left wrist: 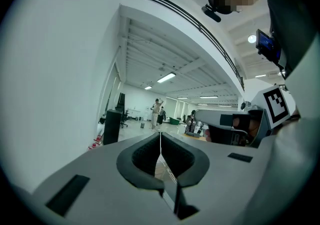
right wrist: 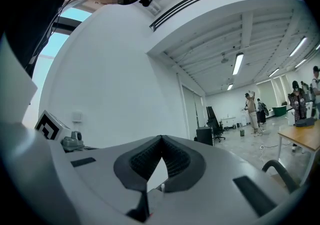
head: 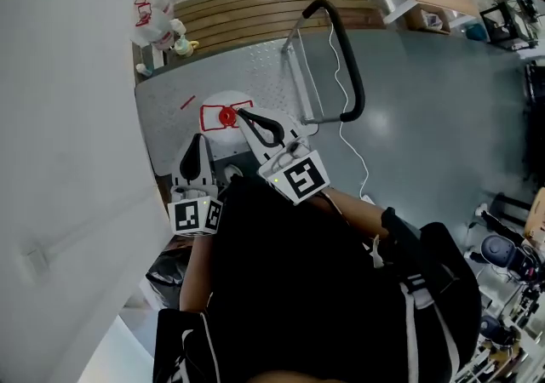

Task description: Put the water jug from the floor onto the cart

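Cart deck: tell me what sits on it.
The water jug, red cap up, shows at the cart's near end. The left gripper, right gripper and the person's body cover its lower part; whether it rests on the deck cannot be seen.

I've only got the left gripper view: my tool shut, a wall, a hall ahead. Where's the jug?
Observer: In the head view the jug, red cap up, is between the left tool and the right tool, which flank it.
Operator: And the cart?
Observer: Its grey deck lies under and beyond the jug. I can't tell if the jug rests on it. The black handle stands at the deck's right end.
Operator: Is the right tool gripping anything?
Observer: No. The right gripper view shows its tips meeting with nothing between them.
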Available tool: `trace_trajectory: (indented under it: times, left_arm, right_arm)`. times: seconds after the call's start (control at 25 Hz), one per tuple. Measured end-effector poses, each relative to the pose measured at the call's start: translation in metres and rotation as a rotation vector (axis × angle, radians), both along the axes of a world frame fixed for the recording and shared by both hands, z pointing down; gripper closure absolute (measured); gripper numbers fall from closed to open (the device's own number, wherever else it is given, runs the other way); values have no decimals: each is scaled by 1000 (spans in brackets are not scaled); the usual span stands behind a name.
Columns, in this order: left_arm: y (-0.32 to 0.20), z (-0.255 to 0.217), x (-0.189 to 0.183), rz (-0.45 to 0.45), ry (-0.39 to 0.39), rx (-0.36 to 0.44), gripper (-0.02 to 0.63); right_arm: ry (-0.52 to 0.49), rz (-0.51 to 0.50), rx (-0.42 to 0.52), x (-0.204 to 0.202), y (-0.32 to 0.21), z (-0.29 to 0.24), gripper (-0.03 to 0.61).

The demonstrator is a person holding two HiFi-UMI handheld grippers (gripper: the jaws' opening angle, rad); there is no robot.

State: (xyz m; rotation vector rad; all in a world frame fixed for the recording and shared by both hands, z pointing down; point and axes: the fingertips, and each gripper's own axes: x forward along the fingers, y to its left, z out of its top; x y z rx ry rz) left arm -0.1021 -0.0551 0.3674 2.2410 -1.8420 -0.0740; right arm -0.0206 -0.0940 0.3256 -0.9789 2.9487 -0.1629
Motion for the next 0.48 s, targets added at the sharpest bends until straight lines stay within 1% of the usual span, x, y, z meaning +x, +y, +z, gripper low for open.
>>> trace_trajectory:
  times: [0.12, 0.24, 0.48]
  left_arm:
    - [0, -3, -6, 2, 9, -1, 592]
    - [0, -6, -8, 1, 8, 0, 592]
    - [4, 2, -5, 9, 16, -3, 592]
  right_arm:
    - [1, -7, -9, -10, 5, -2, 565]
    - [12, -2, 3, -12, 6, -4, 565]
    - [26, 9, 12, -9, 9, -3, 565]
